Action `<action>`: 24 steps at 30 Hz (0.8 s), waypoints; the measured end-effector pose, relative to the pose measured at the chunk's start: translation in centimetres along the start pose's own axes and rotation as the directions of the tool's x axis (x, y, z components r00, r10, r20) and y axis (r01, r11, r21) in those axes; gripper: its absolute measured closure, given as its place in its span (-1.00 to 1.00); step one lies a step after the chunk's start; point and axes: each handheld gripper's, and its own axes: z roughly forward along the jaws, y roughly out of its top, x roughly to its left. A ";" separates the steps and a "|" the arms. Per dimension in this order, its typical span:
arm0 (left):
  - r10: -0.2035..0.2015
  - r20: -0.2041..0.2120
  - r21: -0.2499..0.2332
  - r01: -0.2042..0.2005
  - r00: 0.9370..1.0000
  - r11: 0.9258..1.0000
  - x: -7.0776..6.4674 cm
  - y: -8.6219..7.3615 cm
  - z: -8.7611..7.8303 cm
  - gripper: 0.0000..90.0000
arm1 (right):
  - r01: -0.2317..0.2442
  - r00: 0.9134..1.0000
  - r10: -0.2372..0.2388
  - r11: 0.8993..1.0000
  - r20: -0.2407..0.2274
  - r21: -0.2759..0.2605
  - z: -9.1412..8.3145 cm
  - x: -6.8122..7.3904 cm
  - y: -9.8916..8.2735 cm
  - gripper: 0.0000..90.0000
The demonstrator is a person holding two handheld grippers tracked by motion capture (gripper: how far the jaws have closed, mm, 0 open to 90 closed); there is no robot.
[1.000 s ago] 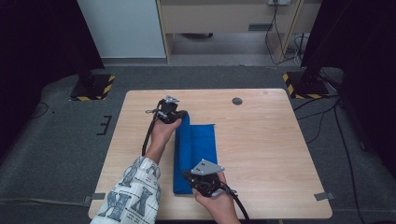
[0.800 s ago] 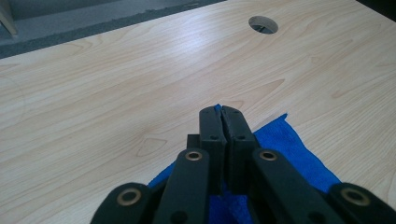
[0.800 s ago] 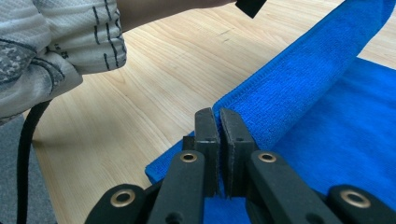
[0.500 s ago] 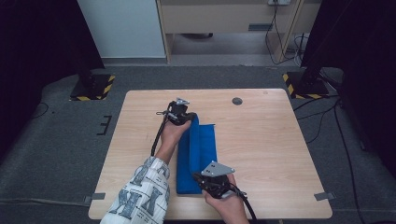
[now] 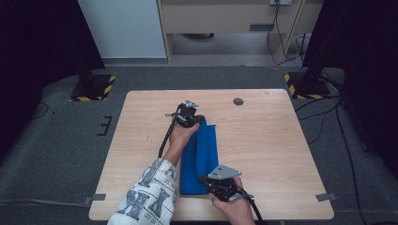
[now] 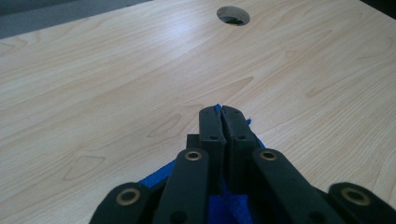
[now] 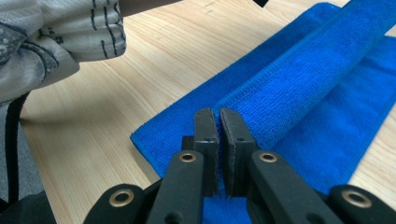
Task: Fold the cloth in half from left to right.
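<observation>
Two grippers pinch blue cloth mid-tabletop: left gripper clamps far corner, right gripper clamps near fold by front edge, jaws tight.

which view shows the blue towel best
The high view: the blue towel shows whole, one long edge lifted. The right gripper view gives its near end and raised fold; the left gripper view just a pinched corner.

A lab-like test room — hazard-striped stand bases, floor cables, grey carpet around a lone wooden table.
</observation>
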 end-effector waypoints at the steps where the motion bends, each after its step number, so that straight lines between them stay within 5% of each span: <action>1: 0.002 0.002 0.001 -0.002 1.000 1.000 -0.1 0.0 0.1 0.94 | -0.003 1.000 0.003 1.000 0.000 0.001 0.0 -0.1 -0.1 0.91; 24: 0.007 -0.011 0.023 -0.007 1.000 1.000 -0.4 -0.3 1.3 0.94 | -0.043 0.999 0.043 0.999 0.011 0.021 -0.3 -1.5 -1.4 0.89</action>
